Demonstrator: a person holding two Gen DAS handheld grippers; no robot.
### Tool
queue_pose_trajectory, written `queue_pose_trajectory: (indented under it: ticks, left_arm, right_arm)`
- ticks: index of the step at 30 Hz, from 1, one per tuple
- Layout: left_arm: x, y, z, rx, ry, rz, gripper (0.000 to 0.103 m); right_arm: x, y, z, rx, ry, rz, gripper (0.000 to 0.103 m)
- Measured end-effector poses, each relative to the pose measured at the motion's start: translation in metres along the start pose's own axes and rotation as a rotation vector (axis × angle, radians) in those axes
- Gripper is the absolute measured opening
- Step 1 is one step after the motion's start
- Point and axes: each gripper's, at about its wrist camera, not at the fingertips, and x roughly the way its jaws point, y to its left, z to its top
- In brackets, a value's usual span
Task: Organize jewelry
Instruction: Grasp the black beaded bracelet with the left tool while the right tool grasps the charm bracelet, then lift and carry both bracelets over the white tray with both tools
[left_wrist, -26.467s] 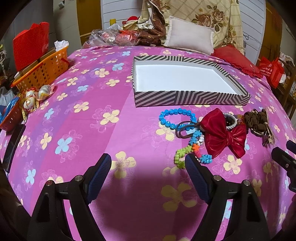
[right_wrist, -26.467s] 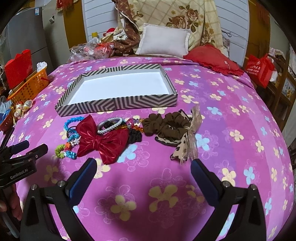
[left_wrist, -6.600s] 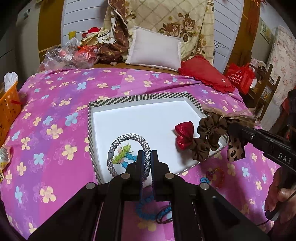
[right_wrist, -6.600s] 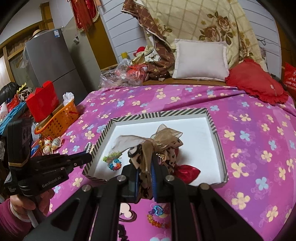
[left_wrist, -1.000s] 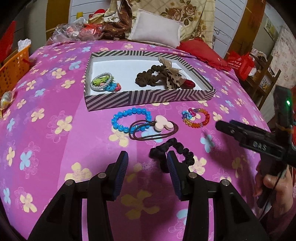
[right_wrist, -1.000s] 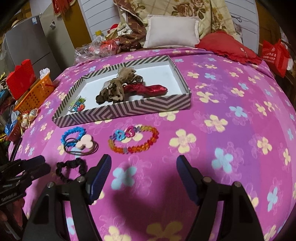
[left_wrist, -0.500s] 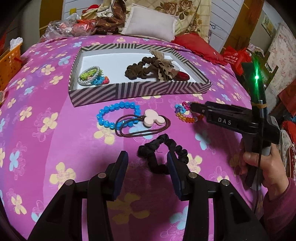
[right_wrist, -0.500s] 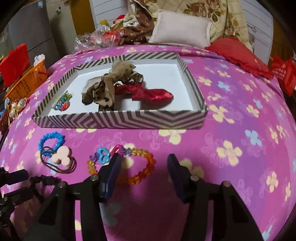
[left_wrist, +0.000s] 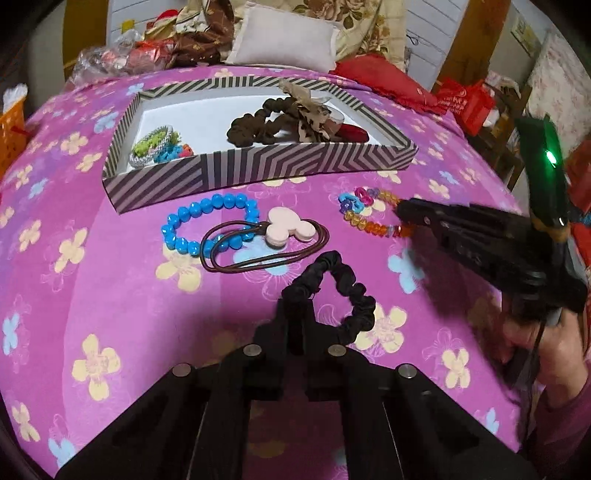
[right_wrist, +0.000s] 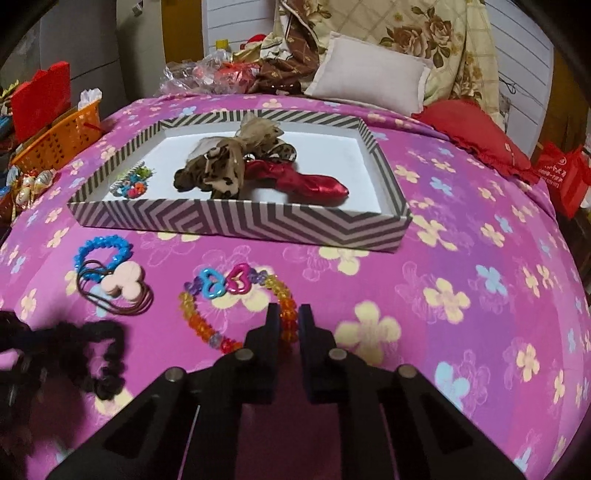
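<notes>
Black scrunchie (left_wrist: 343, 291): on the bed, its near-left bend clamped between the closed jaws of the left tool (left_wrist: 297, 321); the rest of the loop trails to the right.
Beaded bracelet (right_wrist: 236, 306): flat on the bed, its near-right arc pinched in the right tool (right_wrist: 284, 323), jaws drawn together on the beads.
Key relation: striped box (left_wrist: 258, 166) lies straight ahead of both tools, long axis running left to right, its near wall standing between each catch and the white floor.
Nearer tool: right one, by my reading; the bracelet sits close to that wall.
Edge: both loads likely need lifting over the rim.
Open room: box centre holds a brown scrunchie (left_wrist: 255, 127) and red bow (right_wrist: 299, 181); bare floor shows at the right end and left of centre.
Left behind: blue bracelet (left_wrist: 207, 229) and brown hair tie (left_wrist: 266, 245), overlapping each other.
</notes>
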Motion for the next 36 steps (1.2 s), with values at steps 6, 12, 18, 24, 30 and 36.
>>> queue_pose_trajectory:
  ticks: [6,12,18,24,30,36]
  left_arm:
    - [-0.017,0.006,0.003,-0.022,-0.038,-0.025,0.004]
    - [-0.037,0.0,0.009,0.009,-0.086,-0.019,0.003]
    - [-0.053,-0.003,0.019,0.029,-0.122,0.003,0.003]
    - [-0.066,0.003,0.029,0.028,-0.156,0.04,0.003]
    - [-0.073,0.012,0.041,0.025,-0.178,0.074,0.003]
    - [-0.076,0.02,0.055,0.015,-0.2,0.104,0.003]
  right_arm:
    - [-0.033,-0.001,0.003,0.021,-0.069,0.029,0.009]
    - [-0.064,0.004,0.015,0.009,-0.131,0.047,0.009]
    - [-0.081,0.011,0.024,-0.012,-0.164,0.049,0.009]
    - [-0.091,0.017,0.031,-0.027,-0.183,0.053,0.009]
    - [-0.095,0.026,0.042,-0.042,-0.197,0.061,0.009]
    - [-0.097,0.034,0.054,-0.056,-0.213,0.068,0.009]
